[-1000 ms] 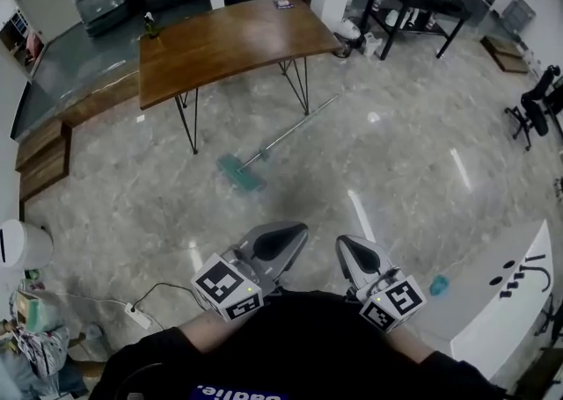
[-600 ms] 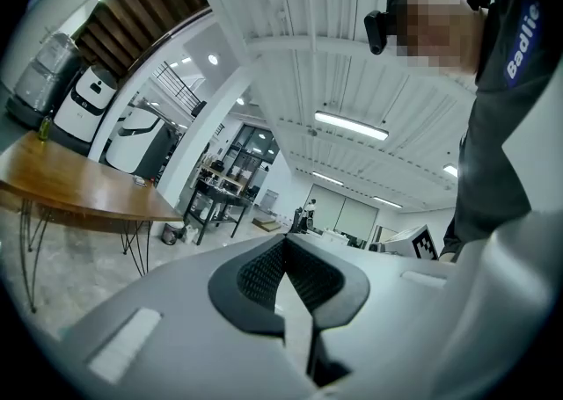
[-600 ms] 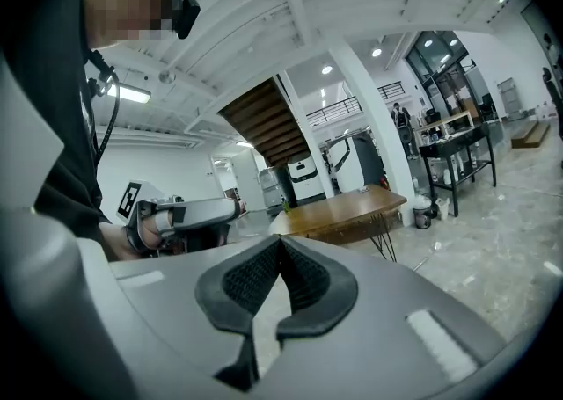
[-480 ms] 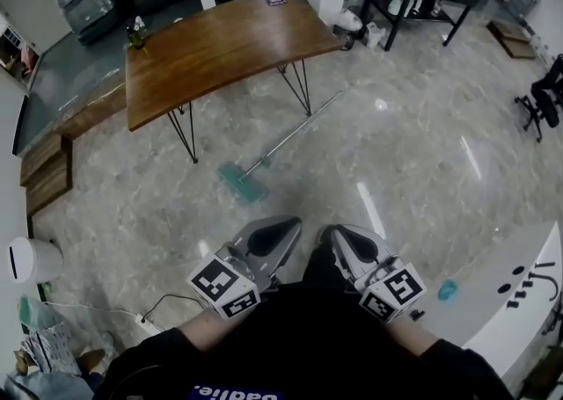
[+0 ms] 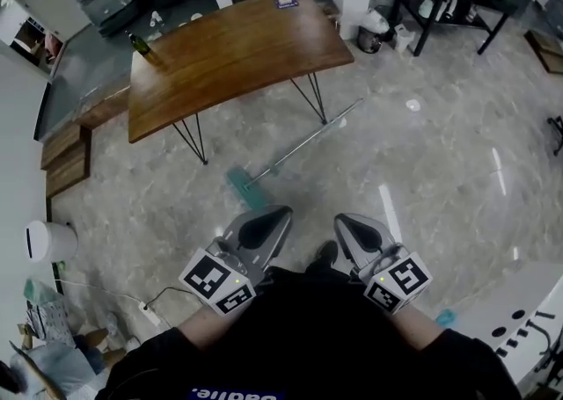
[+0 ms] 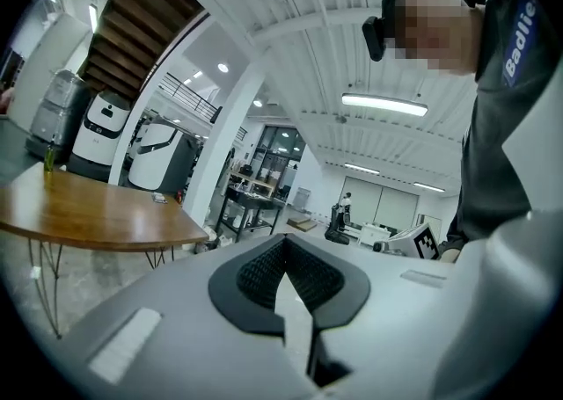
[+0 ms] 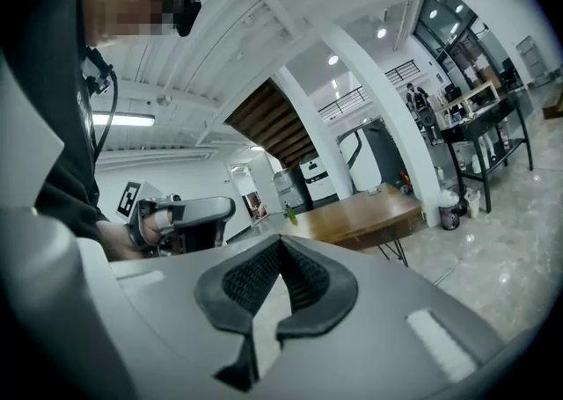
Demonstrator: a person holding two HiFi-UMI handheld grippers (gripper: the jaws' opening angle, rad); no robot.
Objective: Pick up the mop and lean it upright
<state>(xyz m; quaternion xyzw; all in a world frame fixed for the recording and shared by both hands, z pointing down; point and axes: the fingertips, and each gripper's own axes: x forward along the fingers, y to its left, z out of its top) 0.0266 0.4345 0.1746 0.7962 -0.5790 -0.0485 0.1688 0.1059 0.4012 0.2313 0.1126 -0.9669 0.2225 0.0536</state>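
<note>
We hold the left gripper [image 5: 277,214] and the right gripper [image 5: 346,222] low, close against our body, side by side and pointing forward. Both have their jaws together, with nothing between them.

Person's rig. Left gripper [image 5: 278,212] and right gripper [image 5: 344,221]: smooth grey shells tapering toward the tips, each jaw lined with black ribbed pads [image 6: 254,274] (these frame a diamond-shaped recess behind the tips). At the rear of each shell sits a white cube [image 5: 217,280] bearing black square markers. Wearer: dark top [image 5: 308,341] with white lettering [image 6: 519,36]. A black head-mounted camera [image 7: 186,10] trails a thin black cable [image 7: 105,117].
</note>
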